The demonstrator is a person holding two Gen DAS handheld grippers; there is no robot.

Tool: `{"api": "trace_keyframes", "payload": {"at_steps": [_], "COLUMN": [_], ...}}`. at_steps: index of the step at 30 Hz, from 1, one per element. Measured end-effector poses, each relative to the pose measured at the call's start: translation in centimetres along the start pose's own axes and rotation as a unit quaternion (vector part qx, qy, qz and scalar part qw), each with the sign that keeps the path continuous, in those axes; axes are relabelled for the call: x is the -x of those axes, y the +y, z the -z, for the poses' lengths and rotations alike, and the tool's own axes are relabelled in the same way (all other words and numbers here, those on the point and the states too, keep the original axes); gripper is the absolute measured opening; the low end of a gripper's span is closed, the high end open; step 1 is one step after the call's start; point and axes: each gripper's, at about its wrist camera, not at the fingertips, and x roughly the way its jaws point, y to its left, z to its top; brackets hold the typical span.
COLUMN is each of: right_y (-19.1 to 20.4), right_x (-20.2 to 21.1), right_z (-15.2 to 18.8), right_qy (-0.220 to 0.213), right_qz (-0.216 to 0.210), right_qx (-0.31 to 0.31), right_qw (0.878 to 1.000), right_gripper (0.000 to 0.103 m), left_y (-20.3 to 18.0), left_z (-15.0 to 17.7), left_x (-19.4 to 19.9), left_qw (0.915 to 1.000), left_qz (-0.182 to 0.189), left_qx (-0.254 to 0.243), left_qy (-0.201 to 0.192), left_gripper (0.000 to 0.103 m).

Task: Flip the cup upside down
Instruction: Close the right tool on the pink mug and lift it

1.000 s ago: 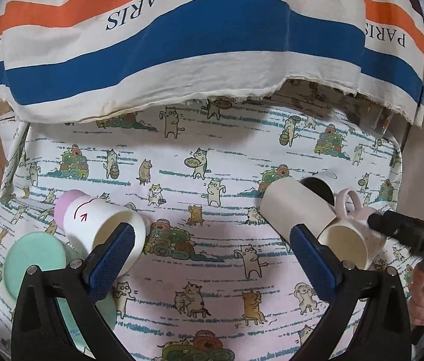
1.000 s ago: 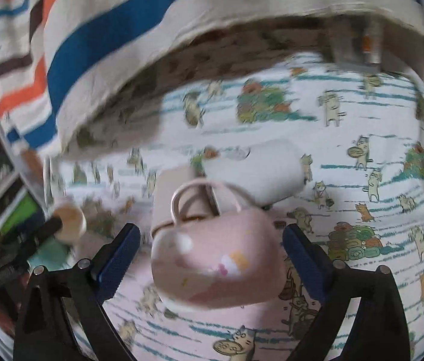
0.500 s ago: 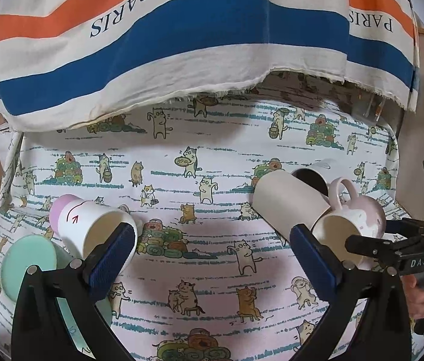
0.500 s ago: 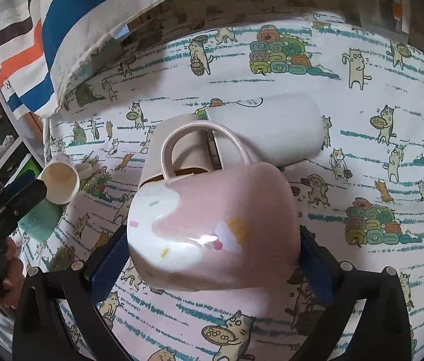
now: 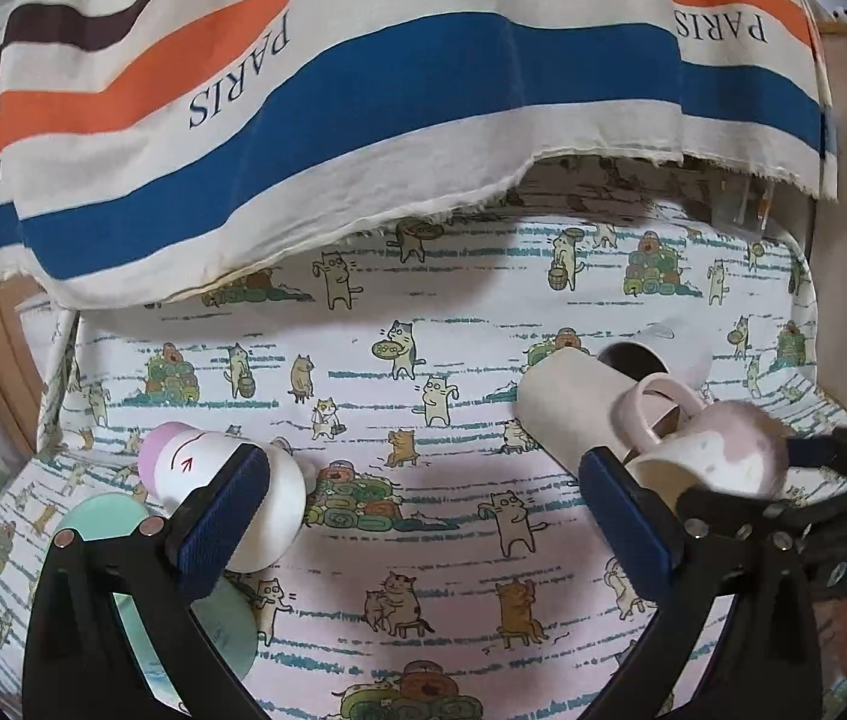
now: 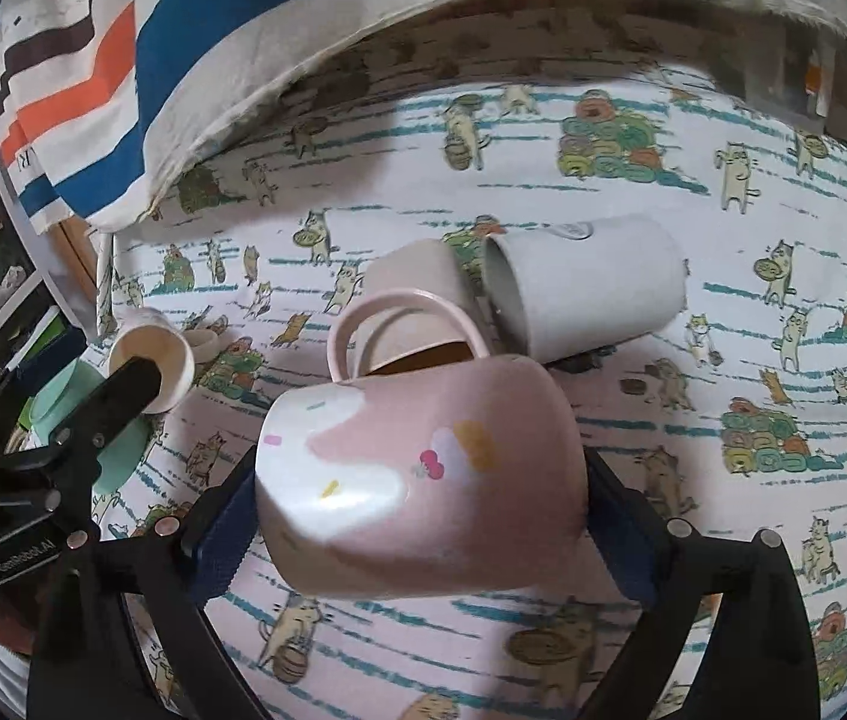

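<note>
The right gripper point(image 6: 420, 516) is clamping the pink mug point(image 6: 417, 474) between its blue pads point(image 6: 219, 531), one on each side of the body. The mug is lying on its side in the grip, handle point(image 6: 405, 324) pointing away from the camera, raised above the cat-print cloth point(image 6: 693, 480). From the left wrist view the same mug point(image 5: 717, 456) is showing at the right edge, its open mouth turned toward the near left and its outline blurred.

Just beyond the mug two more cups are lying on their sides on the cloth — a beige cup point(image 6: 417, 282) and a white cup point(image 6: 585, 294), close together.

The left gripper point(image 5: 423, 516) is hanging with its jaws spread wide and nothing between them. Behind its left finger a white cup with a lilac base point(image 5: 219, 480) is lying tipped over, beside a mint green lid point(image 5: 99, 522).

A striped cloth printed PARIS point(image 5: 363, 96) is draping over the far side of the scene.
</note>
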Motion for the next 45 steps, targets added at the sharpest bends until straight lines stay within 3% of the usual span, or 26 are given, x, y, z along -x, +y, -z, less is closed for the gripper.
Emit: {"api": "trace_keyframes", "payload": {"at_steps": [4,8,15,17,19,21,26,30,32,35,36,39,45], "right_y": [0.3,0.8,-1.1,-1.8,-2.5,-3.4,-4.7,-4.6,-4.2,-3.0,-2.5,-0.9,1.1], "right_x": [-0.9,0.2,3.0,3.4,3.1,2.5,1.5,1.5,1.6,1.4,1.4,1.3,1.5], "right_z": [0.6,0.8,-0.7,-1.1,-1.6,-1.8,-2.0,-1.8,-1.7,-1.6,-1.5,-1.2,-0.4], "right_qy": [0.020,-0.019,-0.067,-0.074,-0.068,-0.055,-0.043,-0.039,-0.032,-0.020,-0.017,-0.008,0.019], "right_qz": [-0.027,-0.029,-0.003,0.023,0.042,0.049,0.043,0.018,0.000,-0.019,-0.025,-0.046,-0.106], "right_qx": [-0.022,0.003,-0.013,-0.012,-0.014,-0.022,-0.036,-0.033,-0.029,-0.014,-0.008,0.005,0.000], "right_qw": [0.999,0.999,0.998,0.997,0.997,0.997,0.997,0.999,0.999,1.000,1.000,0.999,0.994], "right_gripper": [0.099,0.099,0.099,0.089,0.069,0.058,0.055,0.055,0.055,0.055,0.055,0.055,0.053], "left_y": [1.3,0.9,-2.0,-3.3,-4.3,-5.1,-6.1,-5.4,-4.9,-4.0,-3.4,-1.5,0.2], "left_z": [-0.4,-0.4,0.6,0.9,1.2,1.5,2.5,2.5,2.3,1.9,1.8,1.4,1.1], "left_x": [-0.3,-0.3,-0.6,-0.4,-0.3,-0.3,-1.6,-1.9,-2.0,-2.1,-2.2,-2.9,-3.1], "left_qw": [0.9992,0.9998,0.9943,0.9916,0.9892,0.9871,0.9833,0.9853,0.9882,0.9922,0.9927,0.9933,0.9934], "left_qz": [0.010,-0.014,0.086,0.100,0.111,0.119,0.115,0.099,0.071,-0.021,-0.029,-0.001,-0.004], "left_qx": [0.032,0.006,-0.039,-0.061,-0.078,-0.090,-0.103,-0.090,-0.087,-0.092,-0.086,-0.041,-0.007], "left_qy": [0.020,0.010,0.051,0.053,0.054,0.059,0.096,0.107,0.104,0.081,0.079,0.108,0.115], "left_gripper": [0.103,0.103,0.103,0.103,0.103,0.103,0.103,0.103,0.103,0.103,0.103,0.103,0.093]}}
